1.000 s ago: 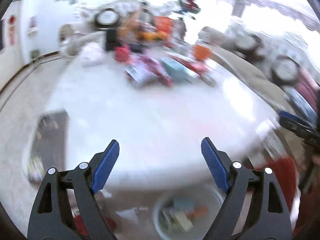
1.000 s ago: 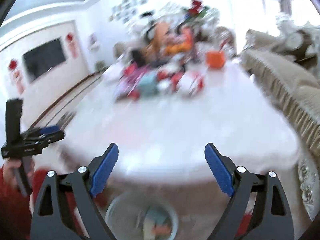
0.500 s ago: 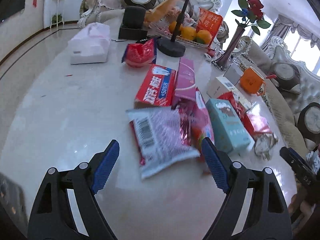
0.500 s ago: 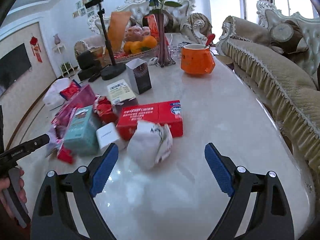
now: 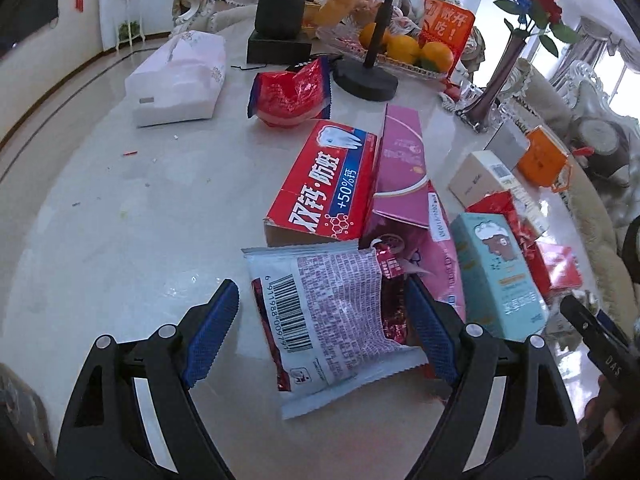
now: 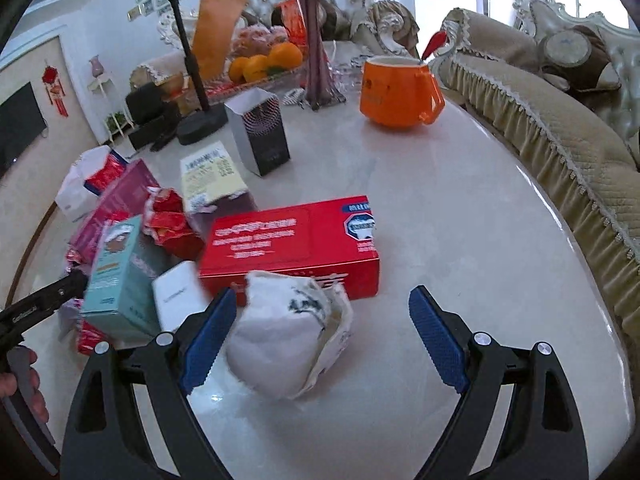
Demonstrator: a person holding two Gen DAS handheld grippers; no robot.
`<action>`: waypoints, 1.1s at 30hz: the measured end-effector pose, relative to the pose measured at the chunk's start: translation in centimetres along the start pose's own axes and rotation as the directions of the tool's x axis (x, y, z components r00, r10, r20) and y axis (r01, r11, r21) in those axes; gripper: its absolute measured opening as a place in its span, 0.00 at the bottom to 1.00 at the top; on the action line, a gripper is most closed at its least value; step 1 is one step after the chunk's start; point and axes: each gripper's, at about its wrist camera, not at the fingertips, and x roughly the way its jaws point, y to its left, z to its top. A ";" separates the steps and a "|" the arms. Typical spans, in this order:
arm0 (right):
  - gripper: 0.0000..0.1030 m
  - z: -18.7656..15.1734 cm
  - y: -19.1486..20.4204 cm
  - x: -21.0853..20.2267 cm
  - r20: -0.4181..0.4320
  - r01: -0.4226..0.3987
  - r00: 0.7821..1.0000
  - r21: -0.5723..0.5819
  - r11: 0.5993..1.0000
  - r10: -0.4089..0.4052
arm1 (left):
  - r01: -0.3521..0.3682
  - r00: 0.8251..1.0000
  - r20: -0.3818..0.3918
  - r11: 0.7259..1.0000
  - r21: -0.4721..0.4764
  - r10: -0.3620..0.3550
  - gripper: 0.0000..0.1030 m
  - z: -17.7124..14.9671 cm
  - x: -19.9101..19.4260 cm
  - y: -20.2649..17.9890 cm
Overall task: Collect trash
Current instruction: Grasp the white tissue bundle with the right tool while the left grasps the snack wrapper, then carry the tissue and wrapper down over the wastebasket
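- Two pieces of trash are lined up for pickup: a flat snack wrapper [image 5: 332, 316] with a barcode, lying between the fingers of the left gripper [image 5: 320, 332], and a crumpled white wrapper [image 6: 290, 338] on the marble table [image 6: 460, 208] in front of the right gripper [image 6: 320, 336], nearer its left finger.
- Both tools stand with jaws wide apart; neither presses on anything, so nothing is held yet.
- For the flat wrapper, I would lower the left tool until the pads straddle its width, then close so the film buckles upward into the pads; a thin sheet lying flat will likely slip out otherwise.
- Its far edge rests against the red toothpaste box [image 5: 324, 184] and the pink packets [image 5: 416, 248], so pinch the near half to avoid catching them.
- For the white wad, shift the right tool a little to its left so the bulk sits centred, then squeeze gently; it looks soft and should compress.
- The red carton [image 6: 292, 248] sits touching or just behind the wad, and a small white box [image 6: 178, 300] is beside it; keep the fingertips clear of both.
- The teal box [image 5: 496, 276] and orange mug [image 6: 394, 92] are well out of the way.
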 end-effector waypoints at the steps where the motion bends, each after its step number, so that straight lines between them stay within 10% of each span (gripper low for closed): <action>1: 0.80 -0.1 -0.2 0.4 -0.017 0.000 1.000 0.004 1.000 0.000 | 0.000 1.000 0.004 1.000 0.005 0.000 0.79 -0.1 0.0 0.0; 6: 0.40 -0.6 -0.8 0.6 -0.046 -0.058 0.997 0.032 0.998 0.060 | -0.002 1.000 0.007 0.998 0.057 0.001 0.61 -0.6 0.2 -0.2; 19: 0.38 -2.5 -1.2 -5.4 0.039 -0.242 0.970 0.057 0.969 0.240 | 0.025 0.991 0.129 0.995 0.096 -0.037 0.50 -2.8 -6.2 1.5; 26: 0.38 -10.5 -0.3 -15.3 0.108 -0.384 0.915 -0.061 0.921 0.389 | 0.224 0.932 0.243 0.955 0.197 -0.268 0.50 -13.7 -18.6 4.2; 33: 0.38 -25.4 2.3 -18.7 -0.217 -0.517 0.836 -0.009 0.856 0.503 | 0.354 0.932 -0.008 0.906 0.234 -0.362 0.50 -28.2 -21.2 4.4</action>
